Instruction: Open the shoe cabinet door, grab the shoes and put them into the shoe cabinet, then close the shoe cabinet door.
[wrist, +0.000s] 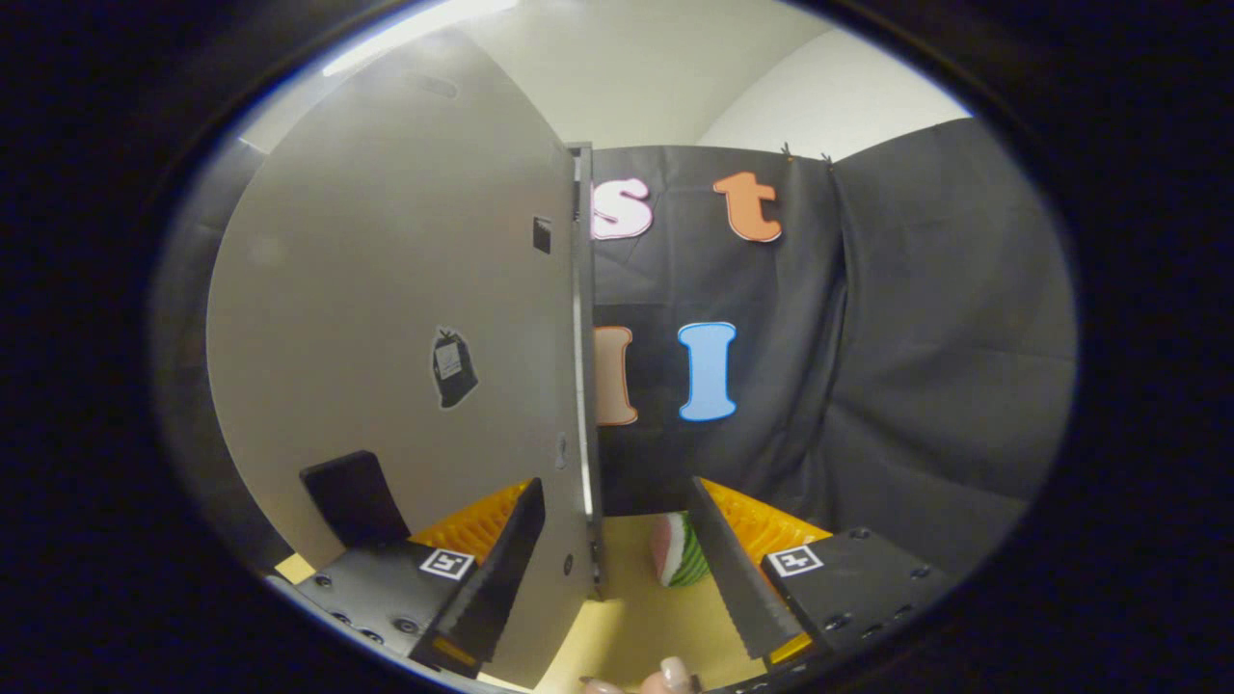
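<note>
Gripper view: the shoe cabinet door [386,318], a plain pale panel, stands edge-on between the fingers of the gripper [612,588], which are spread wide without pressing it. A small dark sticker [453,368] sits on the door's face and a black block [353,497] low on it. Right of the door's edge, a watermelon-slice toy [681,551] rests on the yellow floor [631,627]. Fingertips [675,673] of a hand show nearest the camera.

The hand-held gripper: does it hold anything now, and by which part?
The hand-held gripper is open and its fingers straddle the free edge of the cabinet door. Neither finger presses on it visibly, so nothing is firmly held.
</note>
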`<action>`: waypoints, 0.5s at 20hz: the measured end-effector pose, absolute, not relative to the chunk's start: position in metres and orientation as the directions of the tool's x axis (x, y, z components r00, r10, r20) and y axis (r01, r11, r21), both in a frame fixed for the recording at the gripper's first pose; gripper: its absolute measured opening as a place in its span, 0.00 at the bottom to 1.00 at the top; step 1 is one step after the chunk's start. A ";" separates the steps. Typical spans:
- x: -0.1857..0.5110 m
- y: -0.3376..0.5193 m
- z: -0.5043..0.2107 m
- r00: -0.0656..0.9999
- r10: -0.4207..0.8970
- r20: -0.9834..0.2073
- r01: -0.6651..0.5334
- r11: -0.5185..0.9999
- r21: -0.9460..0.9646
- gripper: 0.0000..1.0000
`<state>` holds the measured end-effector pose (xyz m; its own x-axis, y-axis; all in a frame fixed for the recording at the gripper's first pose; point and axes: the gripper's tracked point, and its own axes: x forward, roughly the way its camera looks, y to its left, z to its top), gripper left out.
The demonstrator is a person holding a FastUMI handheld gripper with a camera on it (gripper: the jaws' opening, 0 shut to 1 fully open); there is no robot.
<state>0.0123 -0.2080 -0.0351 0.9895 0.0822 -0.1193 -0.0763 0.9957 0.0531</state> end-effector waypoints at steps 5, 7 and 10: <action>0.014 -0.150 -0.035 0.990 0.092 -0.105 -0.086 0.994 0.065 0.94; 0.019 -0.123 -0.037 0.989 0.108 -0.096 -0.101 0.992 0.073 0.94; 0.031 -0.080 -0.039 0.986 0.141 -0.085 -0.133 0.987 0.086 0.94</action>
